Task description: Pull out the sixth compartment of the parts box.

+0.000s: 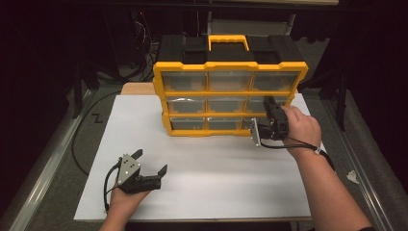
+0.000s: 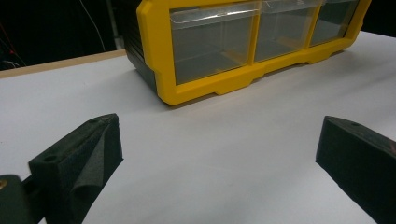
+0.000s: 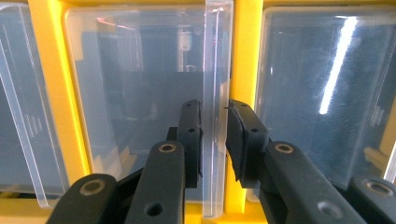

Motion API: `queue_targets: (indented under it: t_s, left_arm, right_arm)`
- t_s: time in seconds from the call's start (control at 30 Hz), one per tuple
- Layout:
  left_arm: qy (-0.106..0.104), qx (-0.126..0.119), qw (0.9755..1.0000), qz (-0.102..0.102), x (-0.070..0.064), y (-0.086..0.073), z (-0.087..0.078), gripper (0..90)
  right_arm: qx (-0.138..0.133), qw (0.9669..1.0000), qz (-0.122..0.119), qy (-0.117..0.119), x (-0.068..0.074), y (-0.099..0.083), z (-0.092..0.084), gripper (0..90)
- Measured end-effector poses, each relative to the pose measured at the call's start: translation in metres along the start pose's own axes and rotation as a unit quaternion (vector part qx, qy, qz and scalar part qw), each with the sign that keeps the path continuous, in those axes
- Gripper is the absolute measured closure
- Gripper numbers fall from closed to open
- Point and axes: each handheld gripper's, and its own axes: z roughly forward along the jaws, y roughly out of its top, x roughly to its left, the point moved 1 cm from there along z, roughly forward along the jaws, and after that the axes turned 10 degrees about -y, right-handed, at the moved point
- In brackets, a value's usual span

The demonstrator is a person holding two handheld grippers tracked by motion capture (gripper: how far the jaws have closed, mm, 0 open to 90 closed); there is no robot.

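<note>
Your drawer cabinet (image 1: 230,94) stands at the far middle of the surface (image 1: 216,183). Your right tool (image 1: 267,107) sits at its front, right column — jaws either side of a drawer's pull lip (image 3: 215,107). Your left tool (image 1: 150,162) rests near the front-left, well apart from the cabinet.

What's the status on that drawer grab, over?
Right gripper shut on the clear drawer lip, middle row, right column of the yellow organizer. Left gripper open, resting on the white table. Nothing in the way.

You work at a table (image 1: 202,187) with a white top, its wooden edge showing at the far left corner, a yellow and black drawer organizer (image 1: 230,91) standing upright toward your far side, clear drawers facing you.
</note>
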Motion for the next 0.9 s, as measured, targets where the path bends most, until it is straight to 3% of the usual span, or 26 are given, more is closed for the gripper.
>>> queue_targets:
  t_s: [0.27,0.53,0.77,0.8,0.9]
  left_arm:
    - [-0.001,0.0,1.0,-0.002,0.0,0.0,0.0,1.0]
    - [-0.001,-0.003,1.0,-0.004,0.001,0.0,0.0,1.0]
    - [-0.002,-0.006,1.0,-0.005,0.0,0.0,-0.001,0.9]
    - [-0.002,-0.007,1.0,-0.005,0.0,0.0,-0.001,0.9]
    - [-0.003,-0.007,1.0,-0.005,0.0,0.0,-0.001,0.9]
  right_arm:
    - [0.013,0.9998,-0.006,-0.01,0.003,0.003,0.0,80.2]
    - [0.014,0.9999,-0.005,-0.005,0.002,0.003,-0.002,80.7]
    - [0.012,0.9999,-0.008,-0.007,-0.001,0.003,-0.013,80.7]
    - [0.016,0.9999,0.0,-0.005,0.0,0.003,-0.016,80.7]
    - [0.01,0.9999,-0.009,-0.008,-0.002,0.002,-0.022,80.7]
